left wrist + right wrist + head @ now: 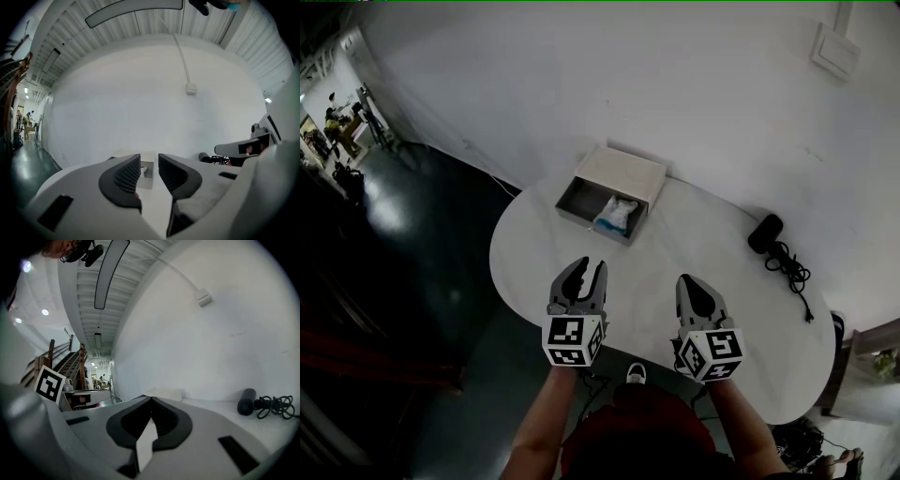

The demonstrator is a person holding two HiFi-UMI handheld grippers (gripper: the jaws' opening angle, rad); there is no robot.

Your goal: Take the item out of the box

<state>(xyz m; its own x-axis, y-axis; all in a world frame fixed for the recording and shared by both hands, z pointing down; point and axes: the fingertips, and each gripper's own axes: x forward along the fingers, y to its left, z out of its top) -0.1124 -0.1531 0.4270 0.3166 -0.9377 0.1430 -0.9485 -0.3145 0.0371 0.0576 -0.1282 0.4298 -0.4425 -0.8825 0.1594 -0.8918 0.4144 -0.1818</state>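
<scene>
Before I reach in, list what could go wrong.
1. The left tongs stand only narrowly apart and the right tongs are shut; either may shove the packet deeper rather than grip it.
2. Nothing holds the box, which sits near the table edge; a tug might drag it off.

An open lab or studio hall: bare white wall [675, 94], ribbed ceiling [70, 42] with a long strip lamp [133, 11], dark glossy floor [412, 244], stairs [65, 364], a white rounded bench [712, 272], and people [336, 122] among equipment far off.
</scene>
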